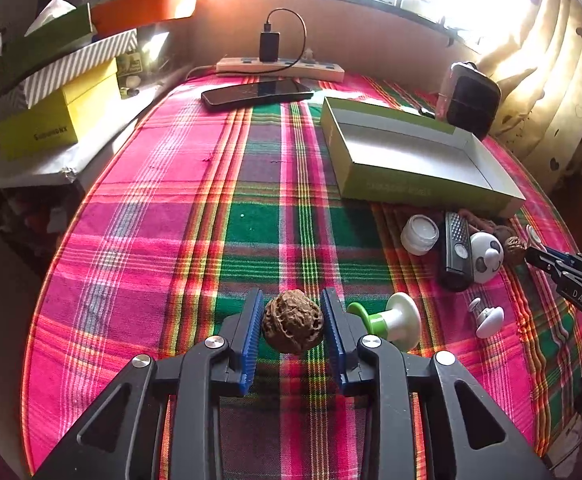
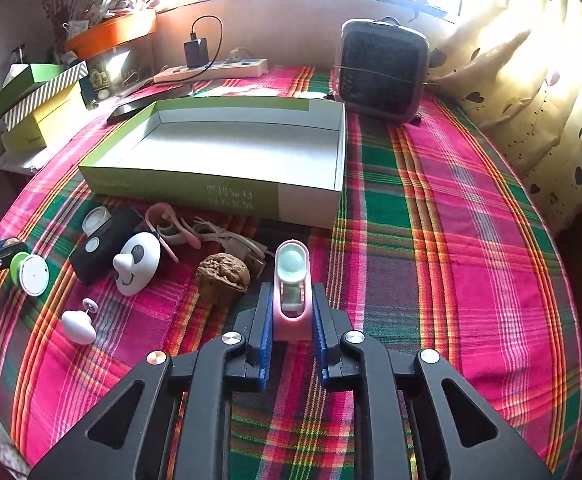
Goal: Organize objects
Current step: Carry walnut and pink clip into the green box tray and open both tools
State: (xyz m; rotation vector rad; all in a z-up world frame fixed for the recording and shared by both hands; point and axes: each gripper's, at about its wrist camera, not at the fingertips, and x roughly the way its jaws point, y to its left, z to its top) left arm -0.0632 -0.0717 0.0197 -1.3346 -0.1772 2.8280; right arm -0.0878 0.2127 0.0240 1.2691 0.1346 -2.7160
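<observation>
At the left, the left claw [image 1: 293, 320] is clenching a brown wrinkled walnut [image 1: 293, 321] between its blue ribbed pads, holding it over the pink-and-green plaid cloth [image 1: 171, 220] covering the desk. Just right of it, a green-and-white mushroom-shaped plastic knob [image 1: 391, 318] is lying on its side on the cloth. Further right, a small white round-headed hook [image 1: 487, 318] is resting near a cluster of things: a small white round jar [image 1: 420, 234], a black rectangular device [image 1: 457, 252] and a white panda-faced ornament [image 1: 487, 256], the last two touching. Behind the cluster, an open shallow green cardboard box with a white inside [image 2: 227, 148] is sitting on the cloth. In front of the box, a second brown walnut [image 2: 223, 276] is lying just left of the right claw [image 2: 291, 312], which is gripping a pink plastic clip-like holder with a pale green insert [image 2: 292, 280] by its lower part. At the far right, a dark square-grilled fan [image 2: 383, 68] is standing near the cream curtain [image 2: 531, 92].
</observation>
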